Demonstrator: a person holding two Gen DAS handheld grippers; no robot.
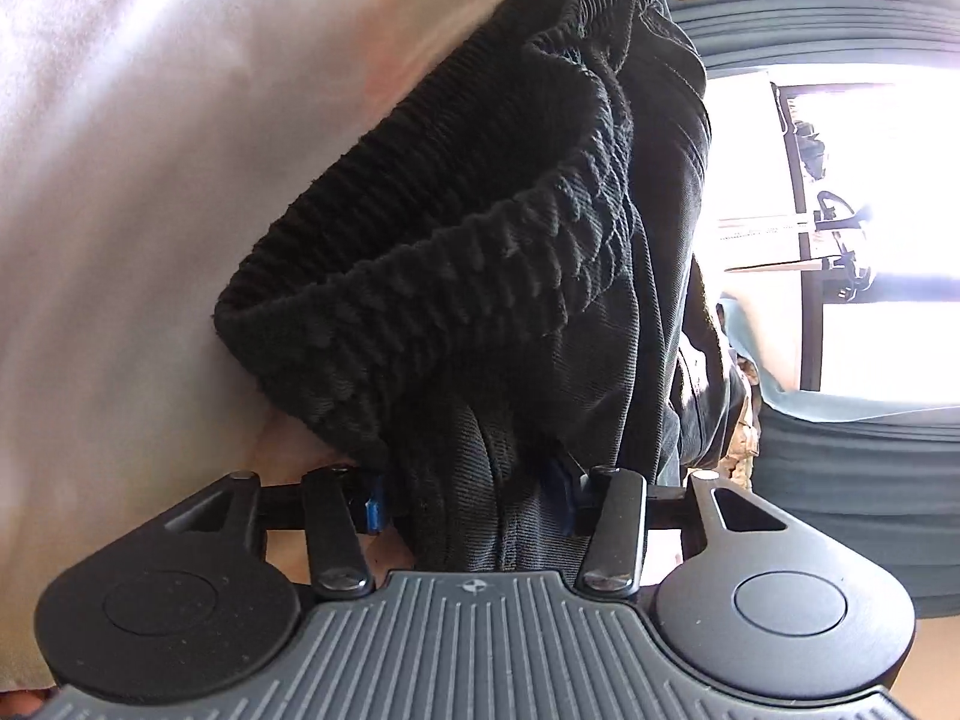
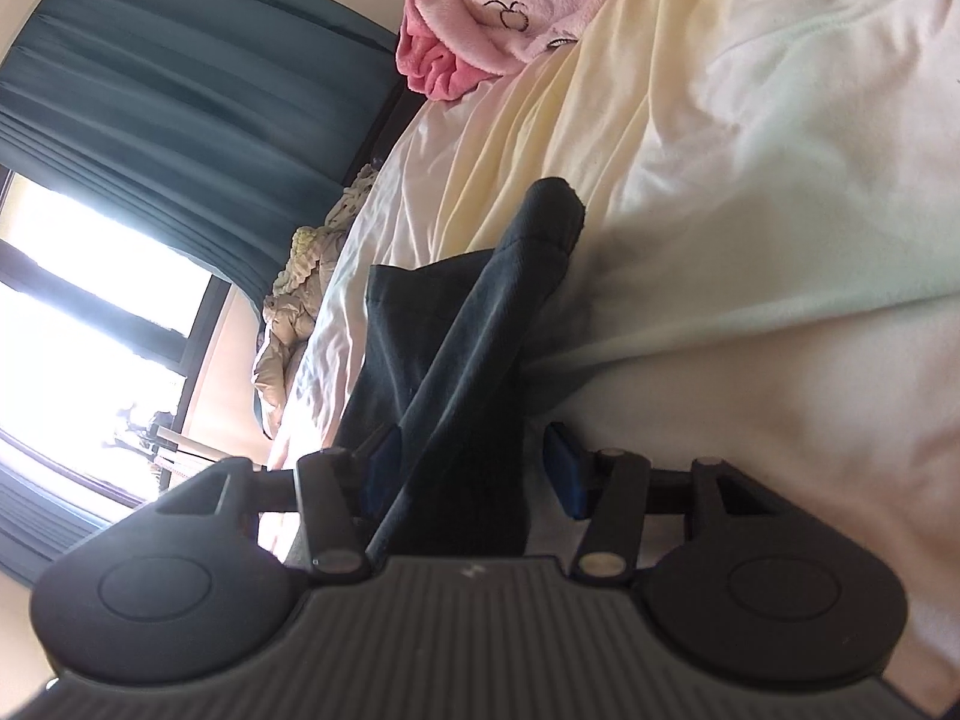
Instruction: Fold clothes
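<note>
A black garment with a ribbed elastic waistband [image 1: 456, 252] fills the left wrist view, bunched over a white bed sheet [image 1: 120, 180]. My left gripper [image 1: 471, 495] has its blue-padded fingers closed on the black fabric just below the waistband. In the right wrist view a dark leg or hem of the same garment [image 2: 480, 324] hangs up from my right gripper [image 2: 474, 468], whose blue pads sit either side of the cloth and hold it. The cloth hides the fingertips of both grippers.
A cream and white sheet [image 2: 720, 150] covers the bed. A pink fleece garment [image 2: 480, 18] lies at its far end. A beige crumpled cloth [image 2: 300, 288] lies by the bed's edge. Teal curtains [image 2: 150, 90] and a bright window [image 2: 78, 300] stand beyond.
</note>
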